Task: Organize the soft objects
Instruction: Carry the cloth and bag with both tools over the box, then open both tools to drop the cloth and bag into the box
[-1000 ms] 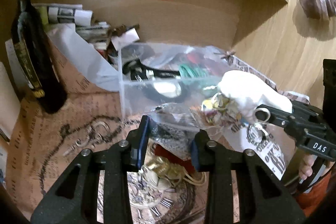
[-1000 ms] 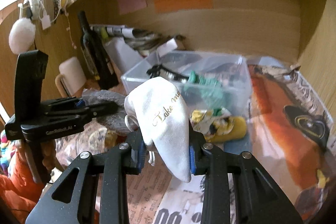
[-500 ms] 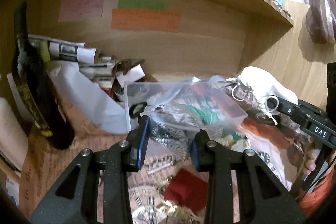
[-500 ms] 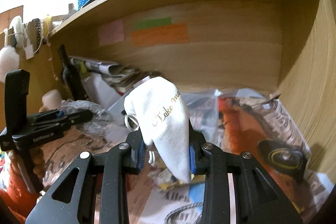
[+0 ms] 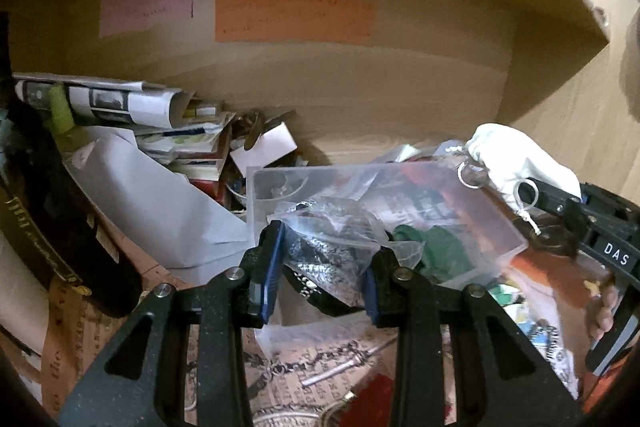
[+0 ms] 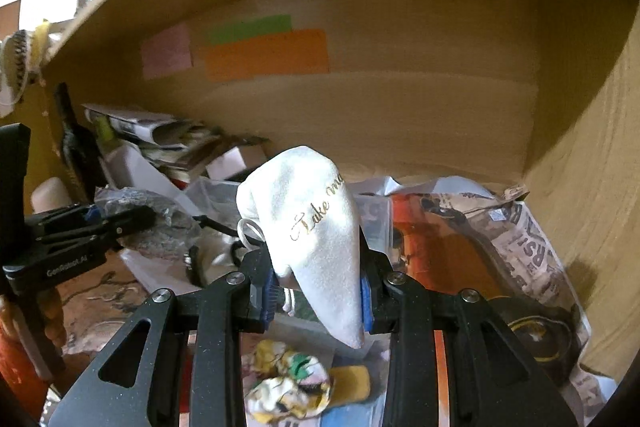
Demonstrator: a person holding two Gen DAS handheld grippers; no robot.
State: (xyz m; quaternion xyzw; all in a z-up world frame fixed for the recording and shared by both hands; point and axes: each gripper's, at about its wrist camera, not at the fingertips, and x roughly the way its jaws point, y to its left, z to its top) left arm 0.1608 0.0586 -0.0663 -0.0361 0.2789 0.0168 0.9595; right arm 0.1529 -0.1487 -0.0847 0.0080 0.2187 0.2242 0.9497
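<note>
My left gripper (image 5: pixel 320 271) is shut on a clear plastic bag (image 5: pixel 332 243) holding a dark patterned soft item, just in front of the clear plastic box (image 5: pixel 472 223). My right gripper (image 6: pixel 318 287) is shut on a white cloth pouch (image 6: pixel 316 227) with gold lettering, held upright above the box's near edge. The pouch (image 5: pixel 516 159) and right gripper also show at the right of the left wrist view. The left gripper and its bag (image 6: pixel 152 223) show at the left of the right wrist view.
A dark bottle (image 5: pixel 44 211) stands at the left. Rolled papers and a white envelope (image 5: pixel 152 191) are piled at the back left. A crumpled yellow and white cloth (image 6: pixel 292 387) lies below my right gripper. Printed paper (image 6: pixel 520 239) covers the desk; a shelf hangs overhead.
Both grippers have risen and moved toward the back wall with their loads. The box now sits lower and closer under the pouch and the bag.
</note>
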